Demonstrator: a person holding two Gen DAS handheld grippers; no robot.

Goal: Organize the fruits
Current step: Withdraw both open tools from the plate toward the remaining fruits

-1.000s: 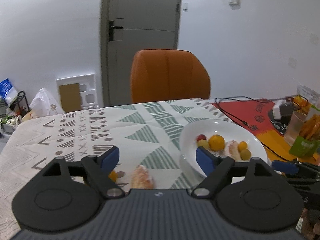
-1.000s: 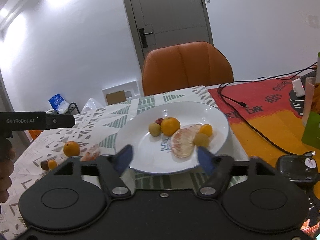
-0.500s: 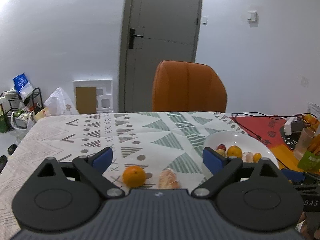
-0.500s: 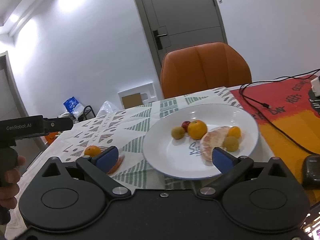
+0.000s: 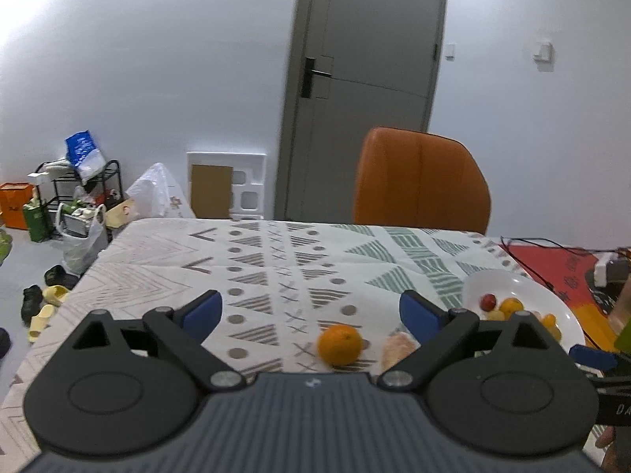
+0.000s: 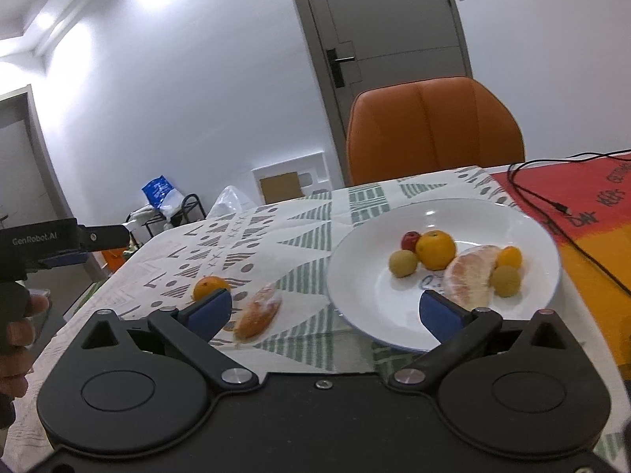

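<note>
A white plate (image 6: pixel 544 244) on the patterned tablecloth holds an orange (image 6: pixel 435 250), a small red fruit (image 6: pixel 410 239), two yellow-green round fruits, a small orange fruit and a peeled pomelo piece (image 6: pixel 469 274). Left of the plate lie a loose orange (image 6: pixel 209 285) and a peeled segment (image 6: pixel 258 311). My right gripper (image 6: pixel 325 311) is open, raised over the table's near edge. My left gripper (image 5: pixel 311 313) is open too, with the loose orange (image 5: pixel 340 345) and the segment (image 5: pixel 396 351) just ahead between its fingers. The plate (image 5: pixel 485 280) sits to its right.
An orange chair (image 6: pixel 434 130) stands behind the table before a grey door (image 5: pixel 366 79). A black cable (image 6: pixel 552 205) runs over the red-orange mat (image 6: pixel 591 197) at right. A rack, bags and shoes (image 5: pixel 71 205) clutter the floor at left.
Both grippers have pulled back and swung left. The loose orange and the segment now show fully between the left fingers; the plate has shifted right in both views.
</note>
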